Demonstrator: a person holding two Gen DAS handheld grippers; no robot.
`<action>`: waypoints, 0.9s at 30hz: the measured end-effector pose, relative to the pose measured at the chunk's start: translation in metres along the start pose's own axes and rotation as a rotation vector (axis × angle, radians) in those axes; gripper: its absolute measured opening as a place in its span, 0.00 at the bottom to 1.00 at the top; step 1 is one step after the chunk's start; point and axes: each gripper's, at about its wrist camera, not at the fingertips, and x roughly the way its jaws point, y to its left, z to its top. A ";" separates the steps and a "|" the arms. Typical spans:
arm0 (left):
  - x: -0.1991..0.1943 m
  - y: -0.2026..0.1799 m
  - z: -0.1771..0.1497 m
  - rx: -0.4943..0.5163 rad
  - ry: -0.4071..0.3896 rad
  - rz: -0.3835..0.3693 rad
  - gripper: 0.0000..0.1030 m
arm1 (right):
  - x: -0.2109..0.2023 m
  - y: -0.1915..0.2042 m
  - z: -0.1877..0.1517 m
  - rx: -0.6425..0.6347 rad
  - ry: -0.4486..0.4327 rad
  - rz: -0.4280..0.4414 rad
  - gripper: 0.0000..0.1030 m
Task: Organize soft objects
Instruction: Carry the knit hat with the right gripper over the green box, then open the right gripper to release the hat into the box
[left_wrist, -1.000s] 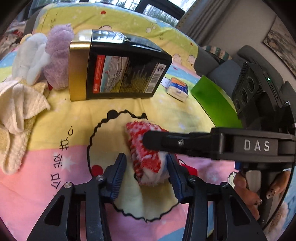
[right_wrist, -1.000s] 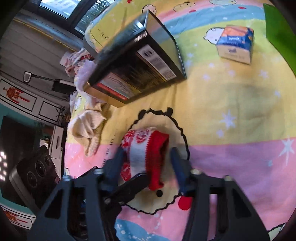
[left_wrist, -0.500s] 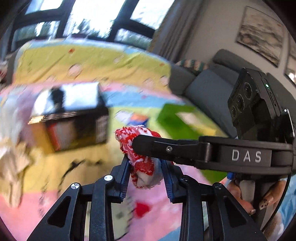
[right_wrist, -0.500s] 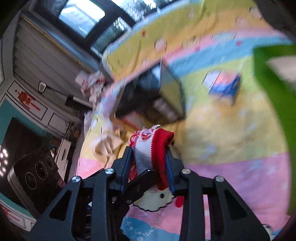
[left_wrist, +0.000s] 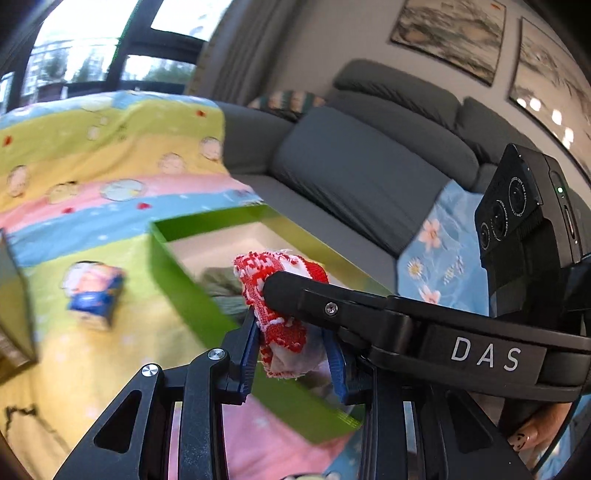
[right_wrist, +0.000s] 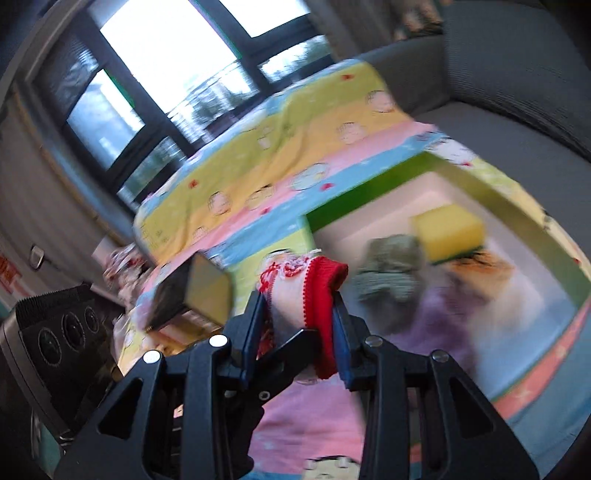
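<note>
Cartoon-print blanket (left_wrist: 110, 158) in yellow, pink and blue stripes covers the surface on the left of both views. In the left wrist view a small blue and orange packet (left_wrist: 94, 295) lies on it, blurred, just left of a green box (left_wrist: 184, 284) with a pale inside. In the right wrist view a dark box with a gold end (right_wrist: 195, 295) sits at the left, near the green box's (right_wrist: 365, 192) corner.

At the middle, both grippers clamp the same red and white knitted sock (left_wrist: 280, 314). The left gripper (left_wrist: 291, 354) has its blue-padded jaws clenched on the lower, paler part of the sock, while the right gripper (left_wrist: 280, 291) reaches across from the right of that view and presses on the red upper part. Seen from the right wrist, the right gripper (right_wrist: 299, 336) has its jaws shut on the sock (right_wrist: 306, 291), with the red cuff against the right pad, and the left gripper's fingers (right_wrist: 288, 347) cross below it. The sock is held up off the blanket, over the near wall of the green box.

Further right, inside the green box, lie a grey-green knitted item (right_wrist: 391, 269), a yellow sponge (right_wrist: 448, 229), and blurred purple, orange and white soft things I cannot tell apart. A grey sofa (left_wrist: 369, 158) stands beyond, with a blue floral cloth (left_wrist: 443, 251) on it.
</note>
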 end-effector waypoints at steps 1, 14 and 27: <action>0.010 -0.004 0.002 0.008 0.016 -0.012 0.32 | -0.001 -0.006 0.000 0.015 -0.007 -0.016 0.34; 0.068 -0.031 -0.003 0.032 0.143 -0.049 0.32 | -0.008 -0.065 0.001 0.174 -0.005 -0.160 0.35; 0.043 -0.025 0.000 0.040 0.121 -0.007 0.49 | -0.023 -0.075 -0.001 0.191 -0.049 -0.253 0.69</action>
